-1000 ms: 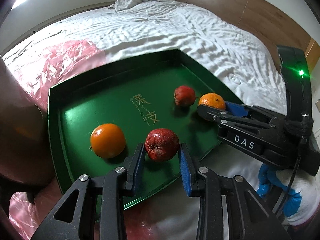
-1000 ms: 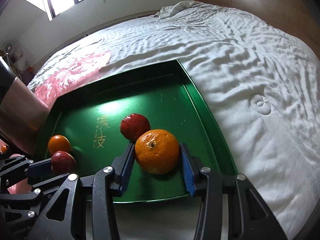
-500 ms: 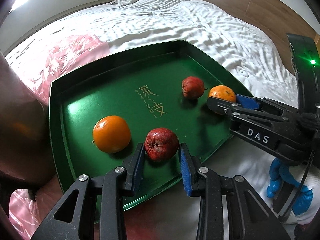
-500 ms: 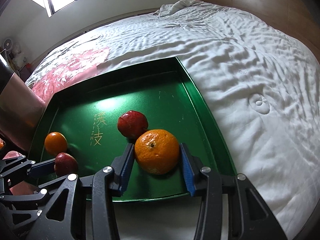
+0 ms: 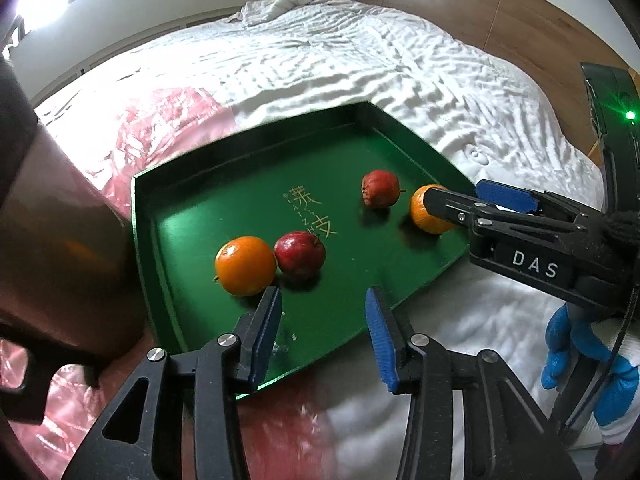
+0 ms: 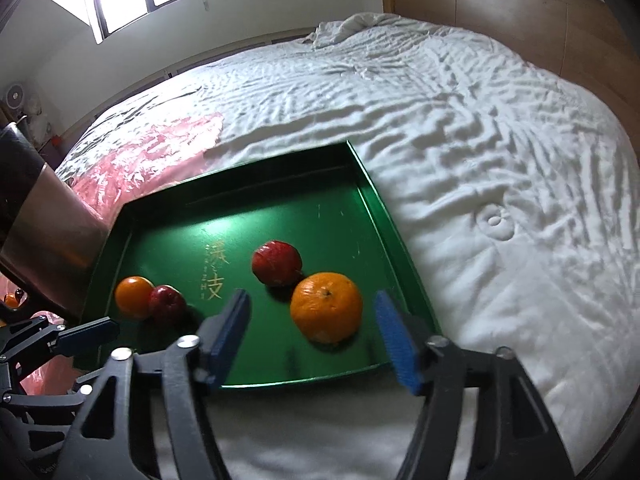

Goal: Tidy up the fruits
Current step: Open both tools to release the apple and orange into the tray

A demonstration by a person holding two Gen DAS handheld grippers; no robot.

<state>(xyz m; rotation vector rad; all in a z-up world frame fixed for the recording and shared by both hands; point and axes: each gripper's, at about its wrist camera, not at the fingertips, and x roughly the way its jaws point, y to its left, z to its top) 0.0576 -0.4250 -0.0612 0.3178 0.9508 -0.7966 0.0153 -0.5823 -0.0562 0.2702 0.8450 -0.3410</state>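
Note:
A green tray (image 5: pixel 240 208) (image 6: pixel 300 208) lies on the bed with two oranges and two red apples in it. On its left side an orange (image 5: pixel 245 266) (image 6: pixel 133 297) touches a red apple (image 5: pixel 299 255) (image 6: pixel 167 304). My left gripper (image 5: pixel 323 304) hangs just short of that apple, its jaws opening with nothing between them. On the right a second apple (image 5: pixel 380 189) (image 6: pixel 277 262) sits beside a bigger orange (image 5: pixel 430 210) (image 6: pixel 326 312). My right gripper (image 6: pixel 312 304) (image 5: pixel 456 196) straddles this orange, its jaws opening wide and the pads clear of it.
The tray rests on a wrinkled white duvet (image 6: pixel 500 160). Pink plastic sheeting (image 5: pixel 152 120) (image 6: pixel 152 148) lies left of it. A shiny brown cylinder (image 5: pixel 60 240) stands close at the left. The wooden headboard (image 6: pixel 500 12) is at the back. A blue-gloved hand (image 5: pixel 576 344) holds the right gripper.
Both grippers opened and drew back and upward. The left one let go of the red apple, which now rests against the orange. The right one let go of the big orange.

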